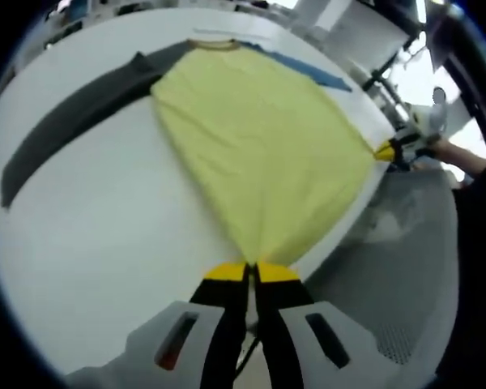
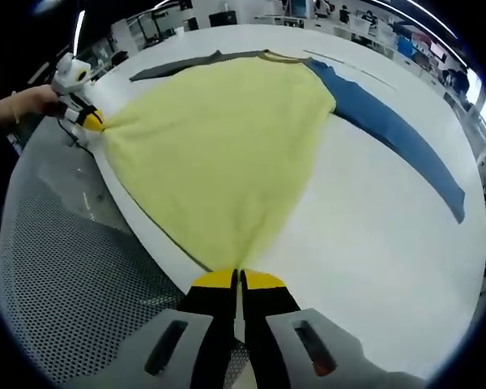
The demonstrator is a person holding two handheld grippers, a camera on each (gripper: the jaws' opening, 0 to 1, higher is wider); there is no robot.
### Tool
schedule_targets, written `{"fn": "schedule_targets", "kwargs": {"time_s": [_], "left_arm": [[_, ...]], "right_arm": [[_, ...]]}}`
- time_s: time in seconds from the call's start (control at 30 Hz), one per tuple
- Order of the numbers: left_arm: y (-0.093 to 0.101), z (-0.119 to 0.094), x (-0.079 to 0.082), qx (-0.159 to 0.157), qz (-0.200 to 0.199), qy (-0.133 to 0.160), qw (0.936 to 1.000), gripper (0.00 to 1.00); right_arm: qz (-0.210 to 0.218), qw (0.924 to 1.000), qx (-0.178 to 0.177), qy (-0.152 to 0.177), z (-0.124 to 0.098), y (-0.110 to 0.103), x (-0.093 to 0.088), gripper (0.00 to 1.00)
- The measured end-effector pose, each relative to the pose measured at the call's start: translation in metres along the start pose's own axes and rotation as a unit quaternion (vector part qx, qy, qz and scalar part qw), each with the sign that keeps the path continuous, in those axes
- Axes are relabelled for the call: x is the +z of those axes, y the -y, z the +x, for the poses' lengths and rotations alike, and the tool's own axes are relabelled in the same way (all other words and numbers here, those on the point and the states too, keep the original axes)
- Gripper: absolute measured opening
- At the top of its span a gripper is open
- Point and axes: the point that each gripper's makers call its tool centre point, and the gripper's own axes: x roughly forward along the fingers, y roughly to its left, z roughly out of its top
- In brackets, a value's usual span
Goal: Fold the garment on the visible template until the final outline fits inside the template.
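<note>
The left tongs (image 1: pixel 252 271) are clamped on one bottom corner of the yellow shirt (image 1: pixel 259 138), which stretches away from them across the white table (image 1: pixel 89 243). Its grey sleeve (image 1: pixel 73 121) lies to their left, the blue sleeve (image 2: pixel 389 121) beyond. The right tongs (image 2: pixel 236 278) pinch the other bottom corner, the cloth taut between the two. Below the table edge is grey mesh (image 2: pixel 65 275).
</note>
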Motion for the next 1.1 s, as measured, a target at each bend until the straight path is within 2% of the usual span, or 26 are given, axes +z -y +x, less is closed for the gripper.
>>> {"fn": "schedule_targets", "kwargs": {"time_s": [0.4,1.1], "left_arm": [[0.000,0.001,-0.012,0.000,-0.018,-0.008,0.9998,0.00],[-0.001,0.004,-0.014,0.007,-0.017,-0.014,0.9997,0.00]], "right_arm": [[0.007,0.9999,0.009,-0.005,0.001,-0.006,-0.004,0.03],[0.000,1.0000,0.009,-0.003,0.003,-0.007,-0.005,0.04]]}}
